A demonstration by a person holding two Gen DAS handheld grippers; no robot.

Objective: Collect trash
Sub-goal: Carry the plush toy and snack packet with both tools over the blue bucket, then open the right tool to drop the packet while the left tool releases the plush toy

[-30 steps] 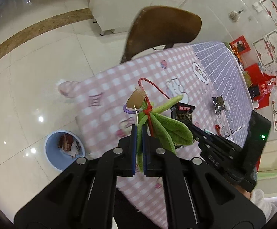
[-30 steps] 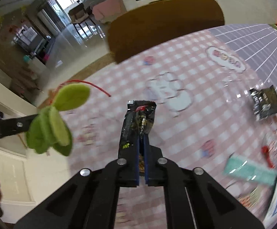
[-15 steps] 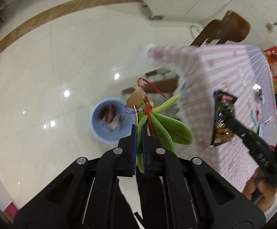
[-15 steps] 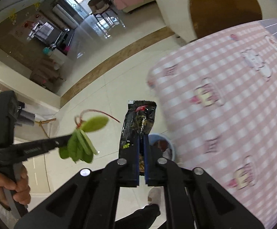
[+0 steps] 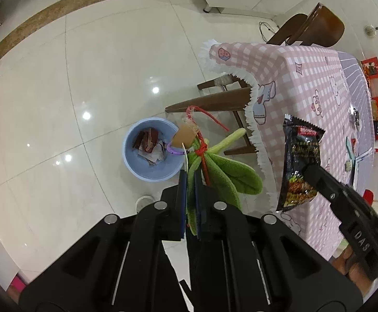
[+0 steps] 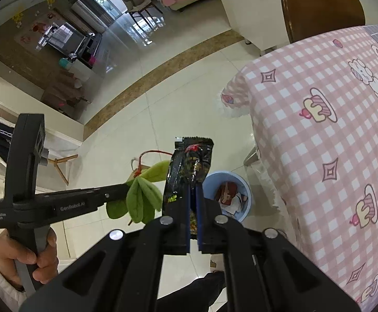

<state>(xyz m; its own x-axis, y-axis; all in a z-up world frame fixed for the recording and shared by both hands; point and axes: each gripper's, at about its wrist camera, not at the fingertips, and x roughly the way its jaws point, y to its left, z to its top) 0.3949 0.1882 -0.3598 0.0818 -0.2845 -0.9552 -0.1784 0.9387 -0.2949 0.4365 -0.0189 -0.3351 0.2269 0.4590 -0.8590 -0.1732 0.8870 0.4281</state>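
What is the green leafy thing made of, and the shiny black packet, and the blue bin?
Green leafy thing: looks like soft fuzzy fabric, matte. Black packet: probably thin plastic film, glossy and crinkled, with a zigzag-cut top. Blue bin: likely smooth moulded plastic.

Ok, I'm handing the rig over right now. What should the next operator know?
Left gripper: shut on the green felt leaf ornament.
Right gripper: shut on the black snack wrapper.
Both are off the table and held above the floor near the blue bin, which has some wrappers in it.
Left to do: drop both pieces in, then return for the litter on the pink checked tablecloth.
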